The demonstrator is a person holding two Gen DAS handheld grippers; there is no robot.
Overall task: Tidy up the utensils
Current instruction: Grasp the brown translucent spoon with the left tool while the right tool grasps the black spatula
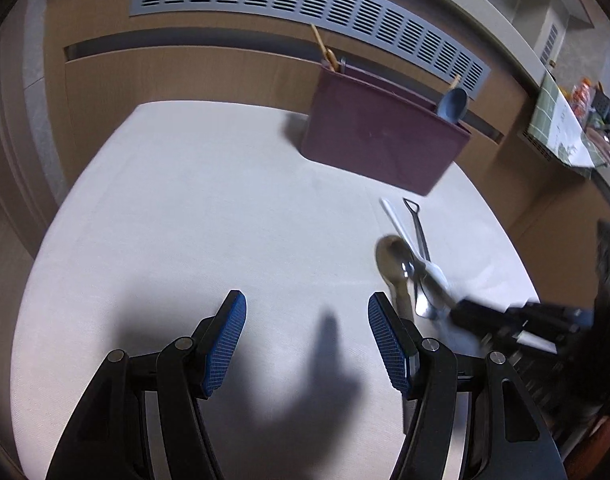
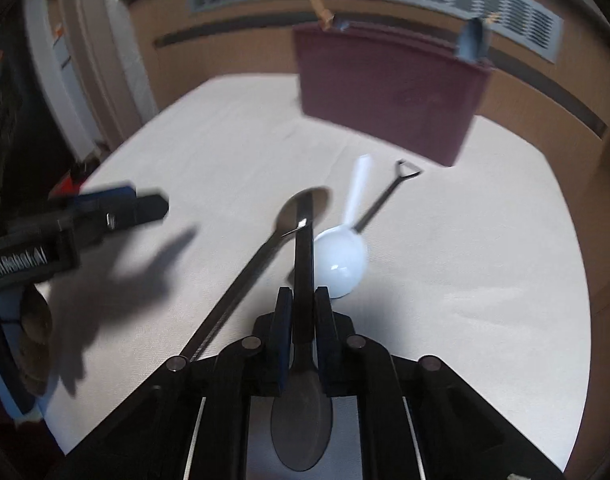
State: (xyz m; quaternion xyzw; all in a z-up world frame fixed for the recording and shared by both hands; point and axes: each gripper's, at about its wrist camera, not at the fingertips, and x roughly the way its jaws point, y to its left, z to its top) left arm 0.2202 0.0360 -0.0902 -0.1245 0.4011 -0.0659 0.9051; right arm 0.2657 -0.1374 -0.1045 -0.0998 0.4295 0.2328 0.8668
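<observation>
the left tool (image 1: 307,308), a black two-finger mechanism with blue textured pads (image 1: 225,344), hovers low with its jaws spread wide and nothing between them. its linkage arms fan out toward the bottom of the left wrist view. the right tool (image 2: 303,292), black with the same blue pads, has its jaws pressed close together, clamped on a thin dark handle. in the left wrist view the right tool appears blurred at the far right, reaching in from the side. in the right wrist view the left tool shows blurred at the left edge.
</observation>
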